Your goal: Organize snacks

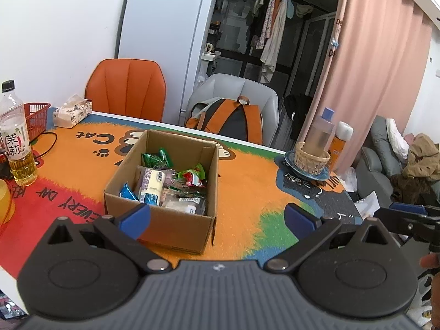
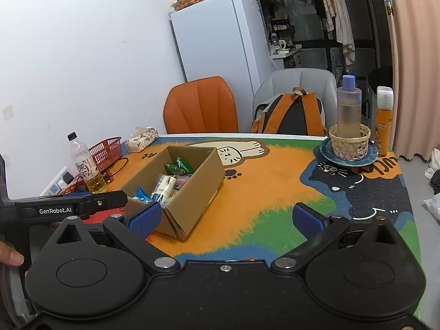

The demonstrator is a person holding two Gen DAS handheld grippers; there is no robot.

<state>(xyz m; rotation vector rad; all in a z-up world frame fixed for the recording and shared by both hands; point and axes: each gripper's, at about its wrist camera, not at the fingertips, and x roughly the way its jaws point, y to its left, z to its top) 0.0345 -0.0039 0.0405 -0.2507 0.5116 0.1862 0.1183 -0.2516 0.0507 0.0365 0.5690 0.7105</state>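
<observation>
In the left wrist view the left gripper (image 1: 217,217) fills the bottom of the frame with its 2 blue pads spread wide and nothing between them; its left pad overlaps the near wall of the cardboard box (image 1: 165,220), which sits centre frame on the cat-print table mat (image 1: 247,181). The box is open-topped and holds the snacks (image 1: 170,181): green, blue, red and pale wrapped packets lying in a loose pile. In the right wrist view the right gripper (image 2: 227,220) is likewise spread apart and empty, hanging over the mat at lower centre, with the box just above and left of its left pad. A tea bottle (image 1: 18,137) stands at the left edge of the left view, with a red basket (image 1: 37,115) and a tissue pack (image 1: 72,111) behind it. A woven basket (image 2: 349,141) holding a frosted bottle (image 2: 348,104) rests on a blue plate (image 2: 348,157) at upper right of the right view
</observation>
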